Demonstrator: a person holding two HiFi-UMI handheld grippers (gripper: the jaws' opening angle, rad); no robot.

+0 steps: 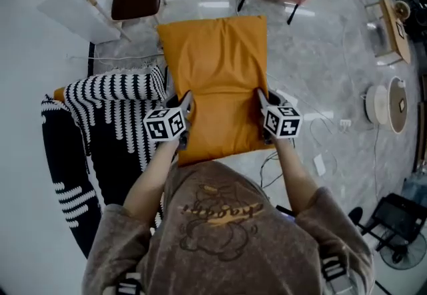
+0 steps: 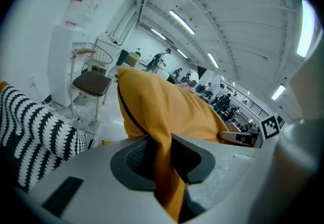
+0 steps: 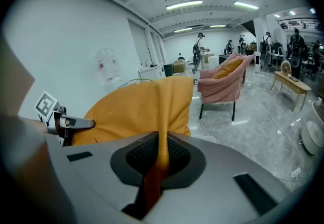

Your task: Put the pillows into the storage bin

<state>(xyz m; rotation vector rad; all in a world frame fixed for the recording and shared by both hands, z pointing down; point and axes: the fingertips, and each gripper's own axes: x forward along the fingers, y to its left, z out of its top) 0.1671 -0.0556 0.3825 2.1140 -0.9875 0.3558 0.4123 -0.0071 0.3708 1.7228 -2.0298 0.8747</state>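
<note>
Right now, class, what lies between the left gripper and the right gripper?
The orange pillow: in the head view it spans the gap, with the left gripper shut on one side edge and the right gripper on the other.

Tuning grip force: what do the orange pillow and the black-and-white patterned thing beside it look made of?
Orange pillow: soft matte fabric, maybe suede-like or fine weave; it creases and folds thin at the pinched edges. Black-and-white patterned thing: likely knitted or tufted textile; zigzag rows look fuzzy and it drapes. Exact fibre unclear.
</note>
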